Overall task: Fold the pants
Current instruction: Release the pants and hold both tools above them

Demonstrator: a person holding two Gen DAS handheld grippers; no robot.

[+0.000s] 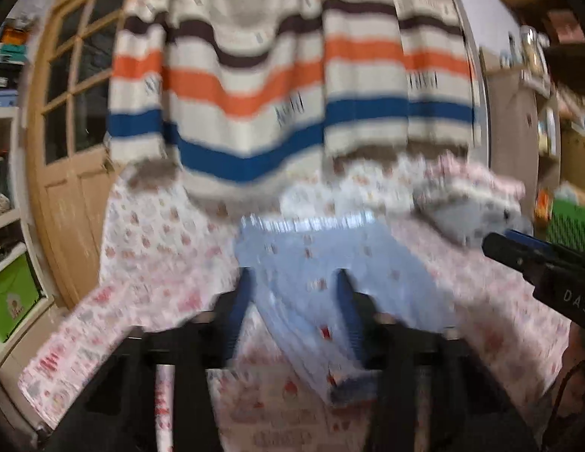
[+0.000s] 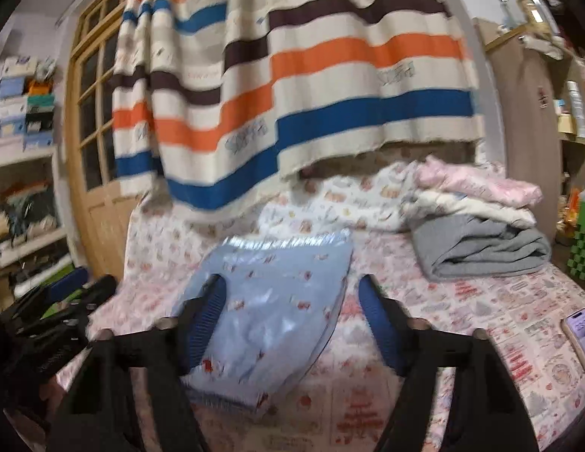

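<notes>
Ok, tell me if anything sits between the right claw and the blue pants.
Nothing visible does. The right claw is open directly over the blue pants on the bedsheet. The folded clothes pile and phone lie off to the right.

A bed (image 2: 462, 301) with a pink printed sheet fills the middle. At its far edge hangs a striped curtain (image 2: 311, 75), cream with orange, blue and brown bands. Left of that, a wooden door (image 2: 92, 120) with glass panes, then shelves (image 2: 25, 120) crammed with boxes. On the right, a wooden cupboard (image 2: 526, 113). Dim indoor light.
</notes>
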